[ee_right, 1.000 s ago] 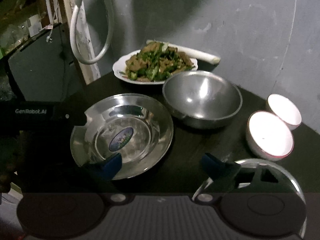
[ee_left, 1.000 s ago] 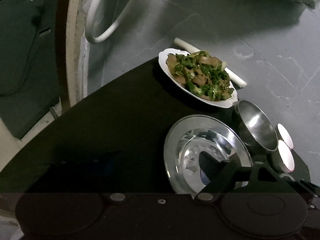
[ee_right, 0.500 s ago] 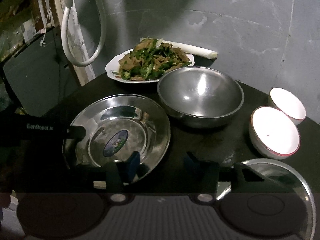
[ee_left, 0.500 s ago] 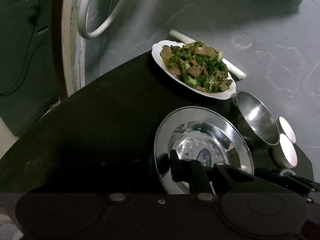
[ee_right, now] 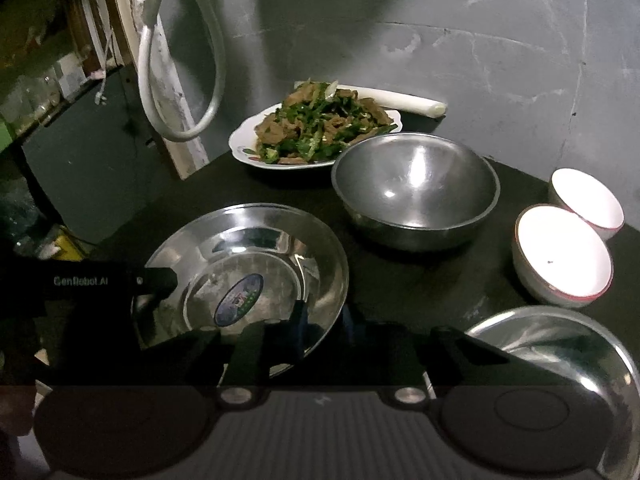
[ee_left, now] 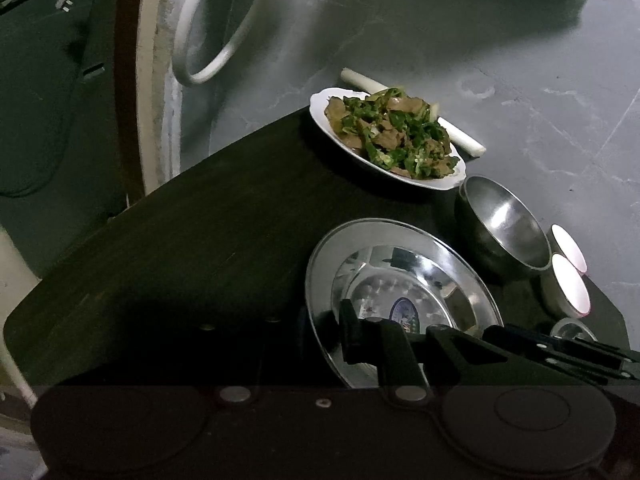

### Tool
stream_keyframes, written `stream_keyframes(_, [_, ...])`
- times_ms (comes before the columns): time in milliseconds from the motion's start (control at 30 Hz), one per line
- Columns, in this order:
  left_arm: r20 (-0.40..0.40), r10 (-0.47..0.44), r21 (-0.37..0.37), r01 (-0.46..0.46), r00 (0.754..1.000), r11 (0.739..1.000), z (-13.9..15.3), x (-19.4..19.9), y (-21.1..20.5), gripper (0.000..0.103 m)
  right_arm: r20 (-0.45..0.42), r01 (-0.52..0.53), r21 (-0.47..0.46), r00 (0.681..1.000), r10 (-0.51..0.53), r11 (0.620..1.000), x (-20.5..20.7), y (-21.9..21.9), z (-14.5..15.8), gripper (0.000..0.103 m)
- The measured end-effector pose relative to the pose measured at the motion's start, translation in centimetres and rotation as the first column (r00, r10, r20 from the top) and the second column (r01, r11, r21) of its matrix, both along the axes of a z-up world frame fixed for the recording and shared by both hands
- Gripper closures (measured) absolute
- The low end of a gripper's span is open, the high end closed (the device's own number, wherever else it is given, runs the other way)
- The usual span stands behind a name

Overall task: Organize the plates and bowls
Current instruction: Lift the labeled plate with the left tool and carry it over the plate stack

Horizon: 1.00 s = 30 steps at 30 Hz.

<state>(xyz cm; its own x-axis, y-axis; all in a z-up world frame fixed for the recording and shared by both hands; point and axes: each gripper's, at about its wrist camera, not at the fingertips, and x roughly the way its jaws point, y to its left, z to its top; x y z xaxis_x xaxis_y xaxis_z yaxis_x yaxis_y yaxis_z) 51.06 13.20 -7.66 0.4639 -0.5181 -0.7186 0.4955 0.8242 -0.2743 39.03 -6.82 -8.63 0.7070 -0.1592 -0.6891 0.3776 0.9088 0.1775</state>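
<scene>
Now gripping the steel plate (ee_right: 240, 272) from two sides, at the front of the surface (ee_left: 200, 240), apparently flat on it and not yet lifted. A second ago, fingers wide apart on both tools and clear of the rim; now drawn in on it. On the left gripper (ee_left: 332, 332): together, clamped on the plate's left edge, one finger (ee_left: 348, 328) lying inside the rim. On the right gripper (ee_right: 322, 320): closing at this moment on the near right edge, rim between the fingers, pads seemingly pressing it already. Probably means the grasp is made and a two-handed lift comes next, perhaps toward the second steel plate (ee_right: 552, 344) low on the right, to stack like with like. Worth minding a thin, slick rim and a possible tilt if one side rises first.

Beyond that, a grey marked wall (ee_right: 440, 20) behind everything, with a white hose loop (ee_right: 180, 80) hanging at the left. Below it, the dark surface, dimly lit. On it, behind the held plate, a large steel bowl (ee_right: 416, 192), empty. Further back, a white dish of greens and meat (ee_right: 316, 132), and behind that a pale stalk (ee_right: 400, 100) against the wall. At the right, two small white bowls (ee_right: 564, 256), touching or nearly so.
</scene>
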Motion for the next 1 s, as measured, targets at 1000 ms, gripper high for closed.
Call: stream_keyframes(1000, [0.103, -0.149, -0.075, 0.157, 0.983, 0.985, 3.5, -5.8, -3.5, 0.085, 0.203, 0.036, 0.09, 0.978, -0.054, 0.995, -9.5, -2.7, 3.2, 0.09])
